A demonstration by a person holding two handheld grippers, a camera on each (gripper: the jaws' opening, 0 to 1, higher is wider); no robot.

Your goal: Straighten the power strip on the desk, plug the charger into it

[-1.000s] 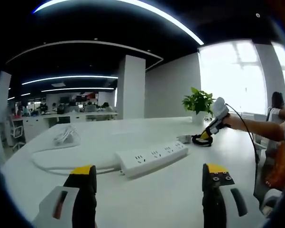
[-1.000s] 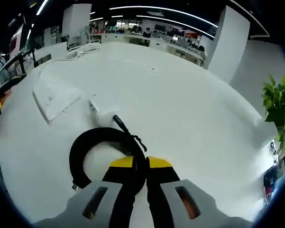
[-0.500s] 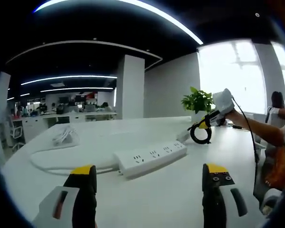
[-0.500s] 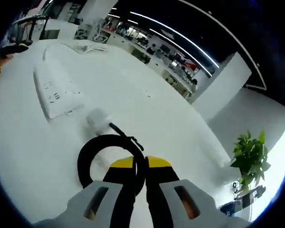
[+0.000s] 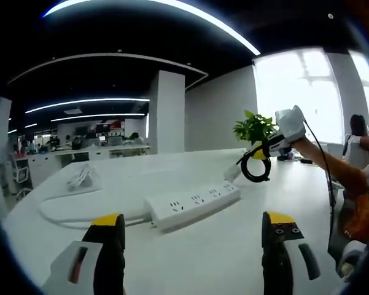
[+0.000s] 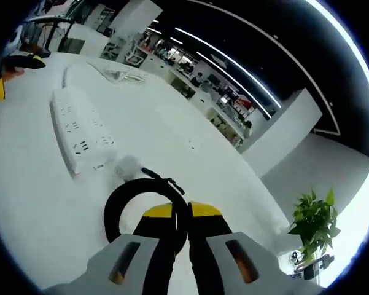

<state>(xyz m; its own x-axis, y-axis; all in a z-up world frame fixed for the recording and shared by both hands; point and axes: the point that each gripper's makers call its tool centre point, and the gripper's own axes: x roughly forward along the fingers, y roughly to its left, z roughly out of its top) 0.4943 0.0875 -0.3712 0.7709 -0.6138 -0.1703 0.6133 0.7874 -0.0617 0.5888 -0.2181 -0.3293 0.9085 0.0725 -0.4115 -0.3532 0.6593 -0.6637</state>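
A white power strip (image 5: 193, 204) lies slantwise on the white desk (image 5: 190, 258), its white cord (image 5: 73, 215) running off to the left; in the right gripper view the power strip (image 6: 80, 134) lies at left. My left gripper (image 5: 193, 230) is open above the desk, short of the strip, with nothing between its jaws. My right gripper (image 6: 181, 215) is shut on the black coiled cable (image 6: 141, 206) of the charger, whose white plug body (image 6: 128, 165) hangs off the desk near the strip's end. From the left gripper view, the right gripper (image 5: 281, 136) holds the black coil (image 5: 253, 167) in the air.
A potted green plant (image 5: 255, 130) stands at the desk's far edge. A bundle of white cable (image 5: 83, 177) lies at the far left of the desk. A person (image 5: 359, 138) sits by the windows at right. Office desks stretch behind.
The right gripper has lifted the charger's cable coil off the desk and carried it up and toward the power strip's end. The left gripper has stayed put.
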